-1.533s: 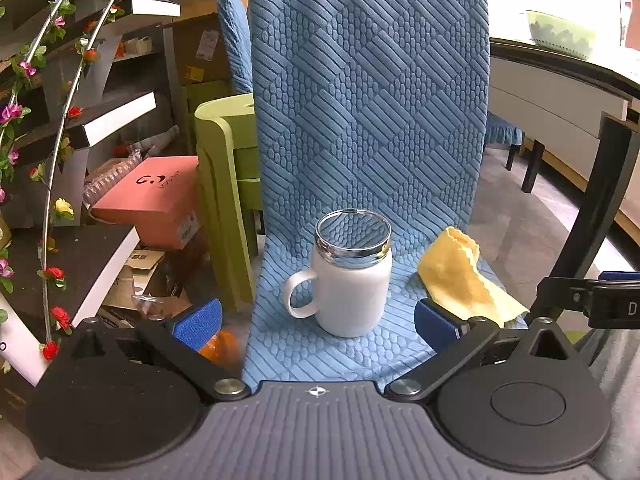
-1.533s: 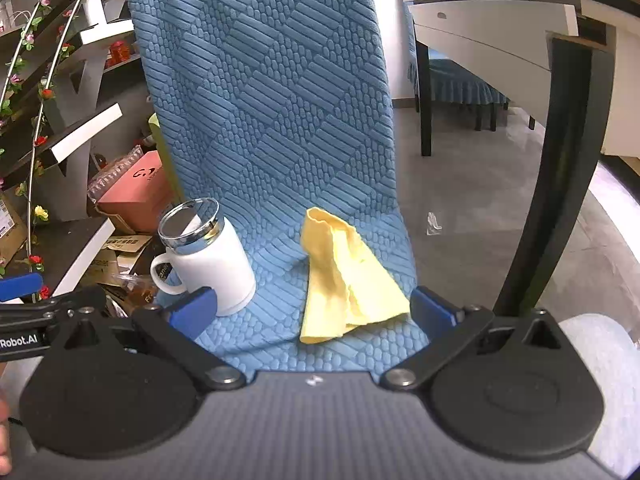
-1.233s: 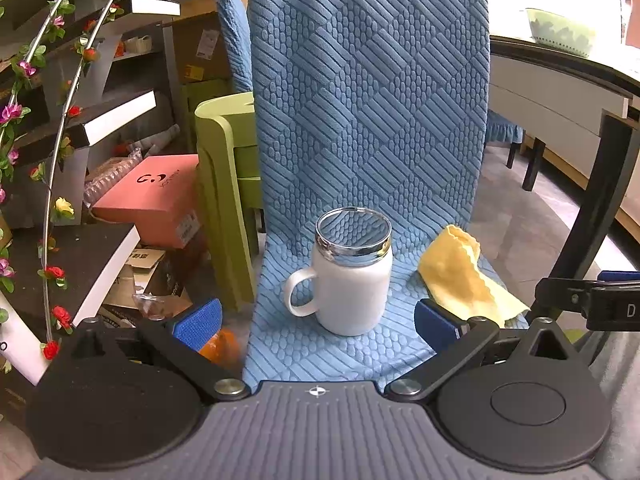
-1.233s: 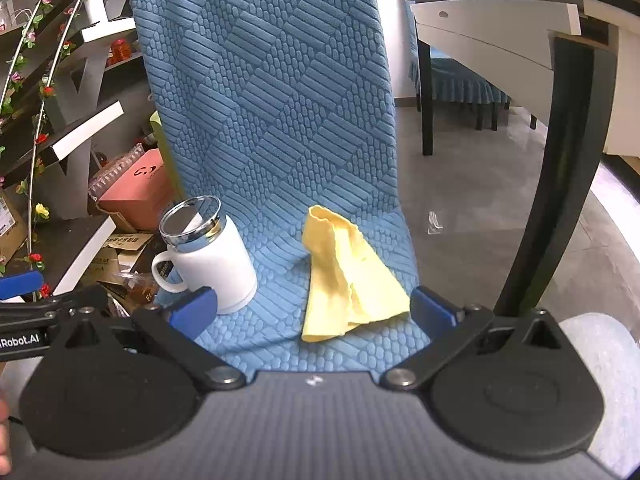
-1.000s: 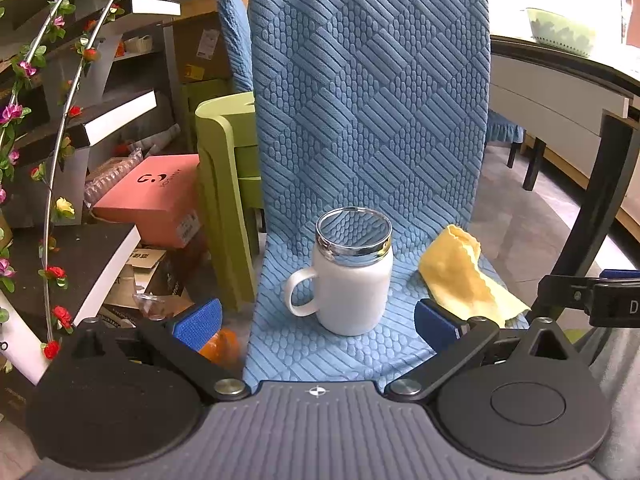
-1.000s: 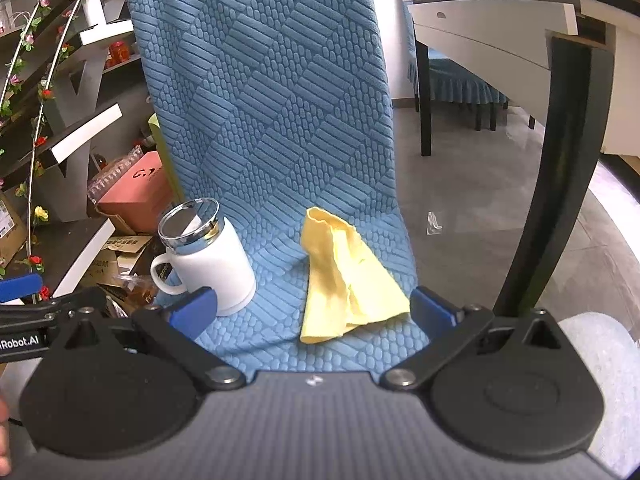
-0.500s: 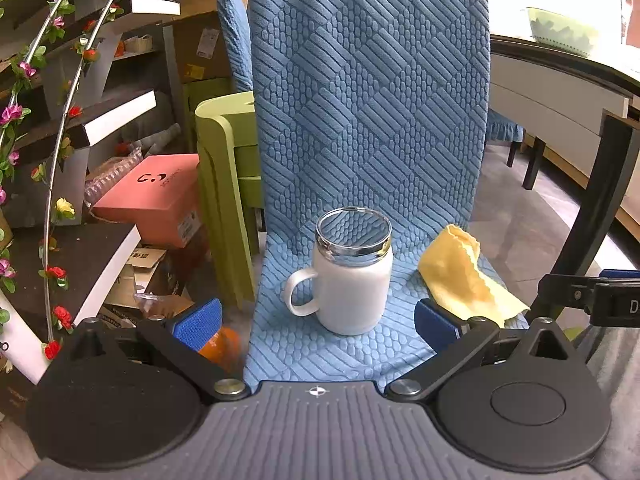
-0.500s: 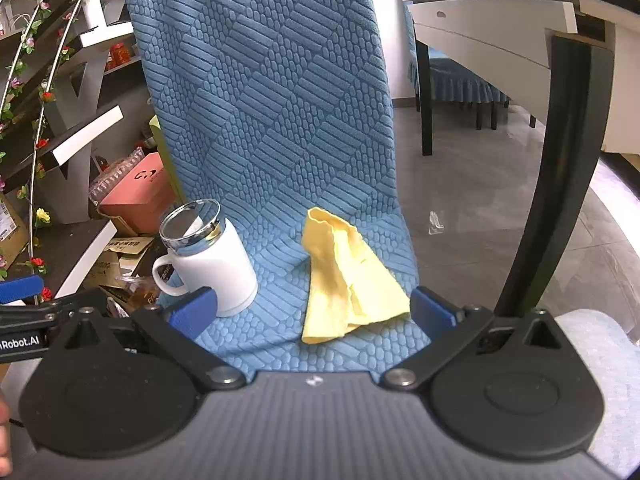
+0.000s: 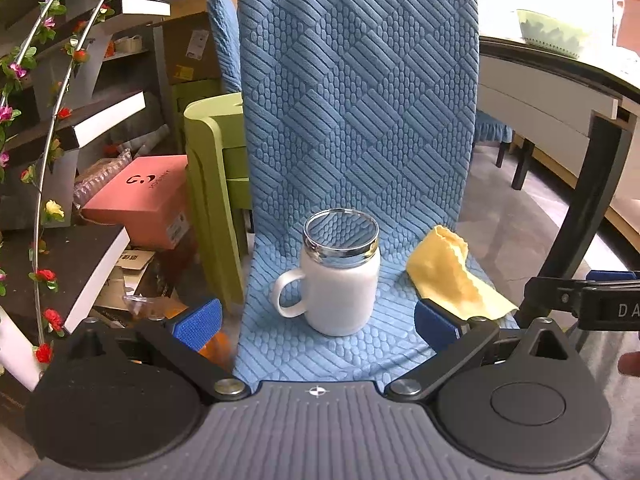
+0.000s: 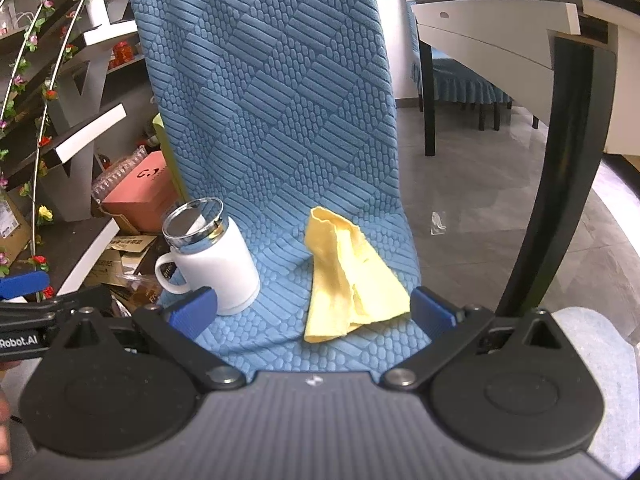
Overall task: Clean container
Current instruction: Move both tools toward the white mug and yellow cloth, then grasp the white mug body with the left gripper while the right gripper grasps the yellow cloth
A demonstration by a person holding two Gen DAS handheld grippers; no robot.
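Note:
A white mug-shaped container with a chrome rim and a handle on its left stands upright on the blue padded chair seat; it also shows in the right wrist view. A crumpled yellow cloth lies on the seat to its right, and shows in the right wrist view. My left gripper is open and empty, just short of the container. My right gripper is open and empty, just short of the cloth.
The chair's tall blue backrest rises behind both things. A green plastic stool, a pink box and cardboard clutter sit on the left by flower-wrapped stairs. A table with a black leg stands on the right.

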